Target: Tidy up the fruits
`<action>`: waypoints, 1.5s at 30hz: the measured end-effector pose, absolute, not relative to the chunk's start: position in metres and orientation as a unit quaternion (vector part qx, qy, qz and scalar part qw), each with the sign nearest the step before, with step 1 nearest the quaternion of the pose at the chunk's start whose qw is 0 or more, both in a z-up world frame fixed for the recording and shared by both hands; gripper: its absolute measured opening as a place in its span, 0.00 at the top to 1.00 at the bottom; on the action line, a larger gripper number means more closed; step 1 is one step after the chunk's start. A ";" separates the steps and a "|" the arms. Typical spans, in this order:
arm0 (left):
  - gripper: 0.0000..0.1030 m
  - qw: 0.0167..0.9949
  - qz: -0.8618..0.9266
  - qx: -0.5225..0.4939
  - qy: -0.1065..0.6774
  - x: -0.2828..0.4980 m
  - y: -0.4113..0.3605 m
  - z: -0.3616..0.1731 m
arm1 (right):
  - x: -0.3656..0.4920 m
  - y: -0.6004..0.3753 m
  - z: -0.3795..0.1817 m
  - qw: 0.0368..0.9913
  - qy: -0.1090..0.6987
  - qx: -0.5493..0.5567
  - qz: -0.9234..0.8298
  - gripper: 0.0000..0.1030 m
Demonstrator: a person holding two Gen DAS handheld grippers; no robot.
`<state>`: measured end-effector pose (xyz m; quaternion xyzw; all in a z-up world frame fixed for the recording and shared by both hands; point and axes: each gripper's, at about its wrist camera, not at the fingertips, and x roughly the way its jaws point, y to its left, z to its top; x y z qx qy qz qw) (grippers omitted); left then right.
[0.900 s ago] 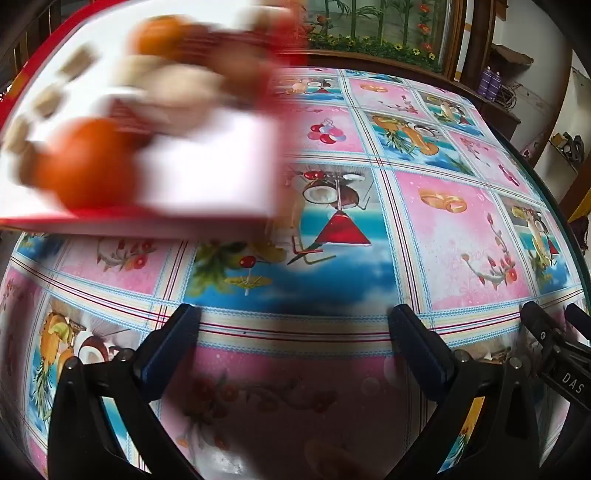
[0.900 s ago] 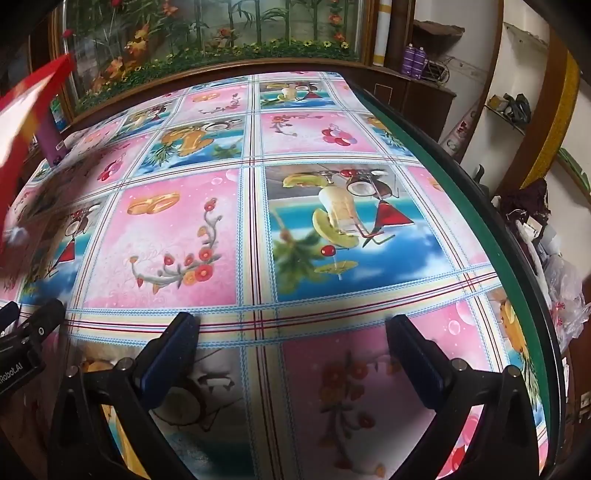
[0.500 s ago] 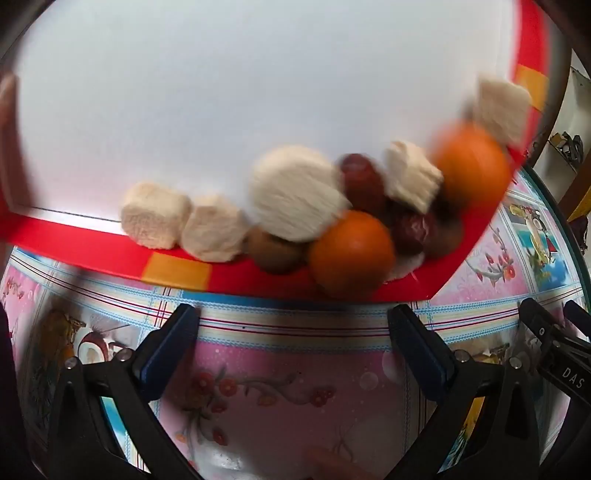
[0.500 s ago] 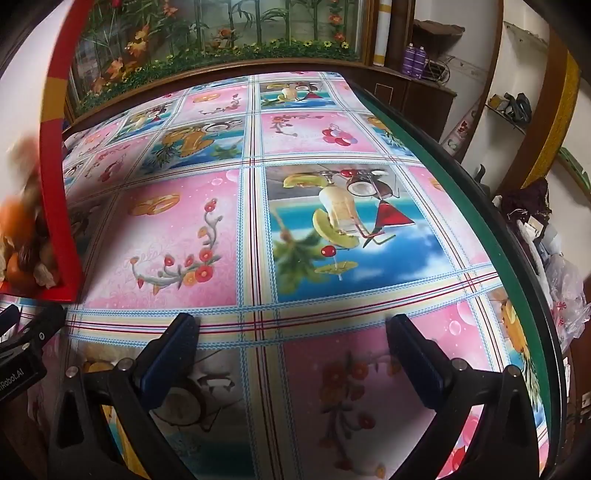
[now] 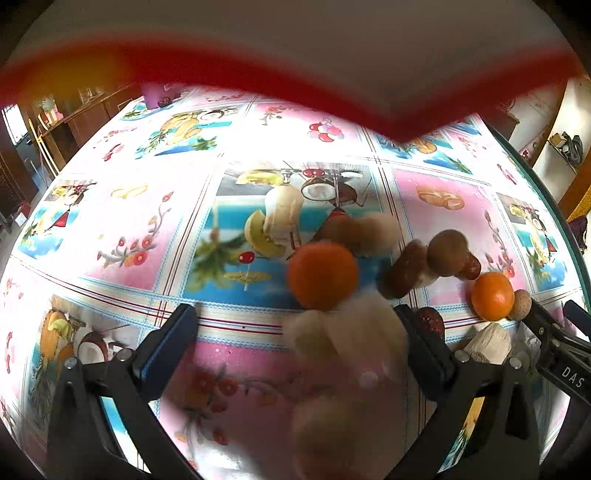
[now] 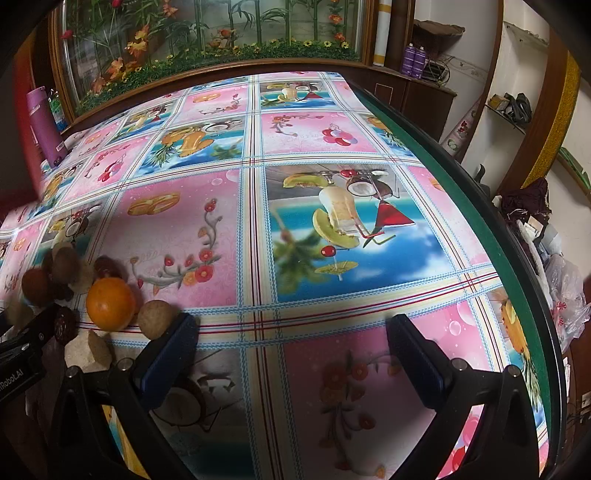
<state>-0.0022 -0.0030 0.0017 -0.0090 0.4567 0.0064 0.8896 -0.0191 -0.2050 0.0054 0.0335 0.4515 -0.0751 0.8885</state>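
A glossy tablecloth point(image 6: 332, 229) printed with fruit and cocktail panels covers the bench, edged by a green rim point(image 6: 461, 192). Behind it, a wood-framed glass display point(image 6: 207, 33) holds artificial bamboo and flowers. A purple flask point(image 6: 44, 122) stands at the far left; purple spray cans point(image 6: 414, 61) sit on a dark wooden cabinet point(image 6: 410, 92) against white walls point(image 6: 491, 85).

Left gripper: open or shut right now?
Open. The left gripper has its fingers spread wide, gripping nothing; a blurred orange shows between them.

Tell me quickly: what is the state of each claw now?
Left claw: open, holding nothing; blurred fruit tumbles between its fingers.
Right claw: open, holding nothing.
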 end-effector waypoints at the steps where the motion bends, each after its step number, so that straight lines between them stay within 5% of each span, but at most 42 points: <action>1: 0.00 0.890 0.006 -0.009 0.457 -0.002 -0.002 0.001 | -0.019 -0.205 0.005 0.888 0.451 0.034 -0.075 0.00; 45: 0.00 0.890 0.006 -0.011 0.456 -0.004 0.001 -0.001 | -0.015 -0.204 0.003 0.888 0.453 0.033 -0.076 0.00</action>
